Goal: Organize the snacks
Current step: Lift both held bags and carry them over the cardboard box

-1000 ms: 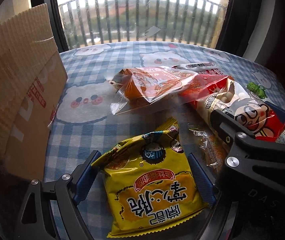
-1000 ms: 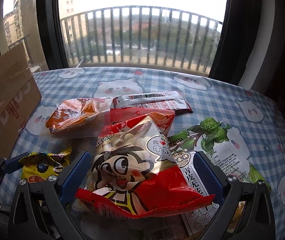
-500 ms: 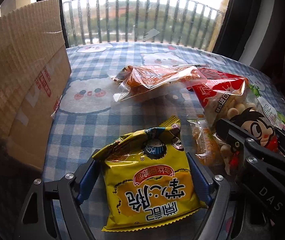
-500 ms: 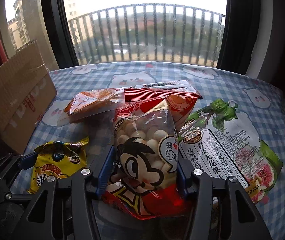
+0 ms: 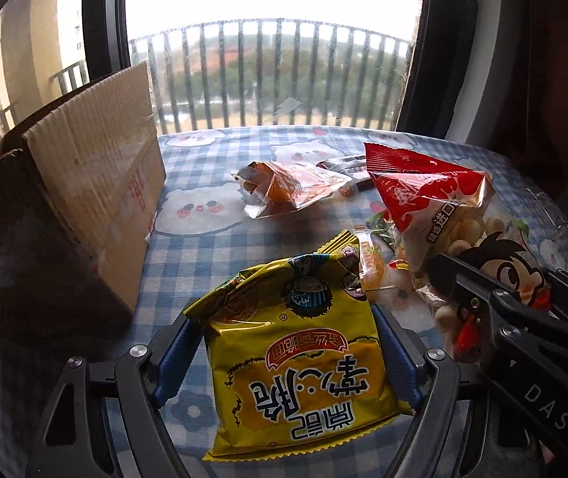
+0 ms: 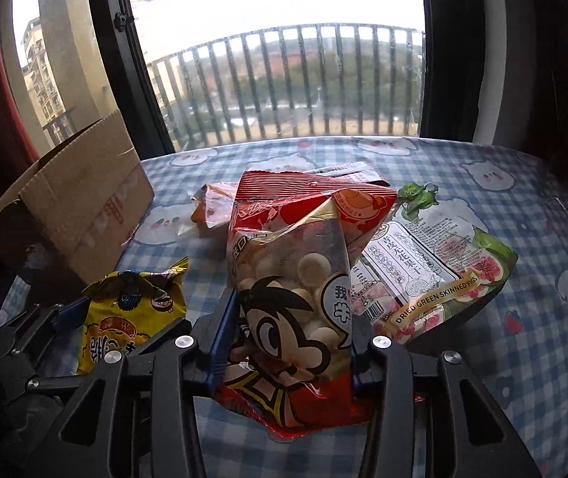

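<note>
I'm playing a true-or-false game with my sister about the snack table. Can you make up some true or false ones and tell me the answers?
1. The left gripper holds a yellow snack bag. True.
2. The right gripper is empty. False: it is shut on the red cartoon-boy bag.
3. The cardboard box stands to the left of the snacks. True.
4. The dried fig packet is inside the box. False: it lies on the checked tablecloth, beside the red bag.
5. The orange clear-wrapped snack lies on the table, held by neither gripper. True.
</note>
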Available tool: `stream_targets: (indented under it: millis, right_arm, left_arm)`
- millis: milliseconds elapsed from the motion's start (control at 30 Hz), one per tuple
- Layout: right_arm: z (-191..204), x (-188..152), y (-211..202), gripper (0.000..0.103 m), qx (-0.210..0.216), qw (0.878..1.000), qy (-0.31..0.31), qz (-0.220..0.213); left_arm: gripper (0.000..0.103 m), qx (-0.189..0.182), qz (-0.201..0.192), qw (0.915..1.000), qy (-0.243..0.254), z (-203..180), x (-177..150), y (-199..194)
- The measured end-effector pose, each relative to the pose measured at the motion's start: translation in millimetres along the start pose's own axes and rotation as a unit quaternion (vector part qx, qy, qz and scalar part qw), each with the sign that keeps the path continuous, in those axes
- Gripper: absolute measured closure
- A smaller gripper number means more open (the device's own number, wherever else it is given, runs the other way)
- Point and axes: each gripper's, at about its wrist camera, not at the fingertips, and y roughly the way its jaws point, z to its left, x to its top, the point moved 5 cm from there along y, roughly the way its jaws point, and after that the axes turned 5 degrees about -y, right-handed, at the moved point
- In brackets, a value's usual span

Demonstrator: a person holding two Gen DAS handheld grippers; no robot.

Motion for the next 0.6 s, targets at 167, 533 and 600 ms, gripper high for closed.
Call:
stream_targets:
  millis: [167,533,600]
  right_arm:
    - [15,6,-35,0.055,-0.009,0.999,-0.006,-0.031]
    - [35,30,-95,0.055,-0.007,0.996,-0.008,-0.089]
    - [40,36,-103,0.055,-0.008,0.995,-0.013,-0.098]
  left_arm:
    - [0.020,-0.003,-0.033,0.9994,0.009,-1,6,-35]
    - [0.020,-0.002,-0.100,0.9948,0.016,5,28,-100]
    - [0.020,-0.002,-0.110,0.9937,0.018,7,33,-109]
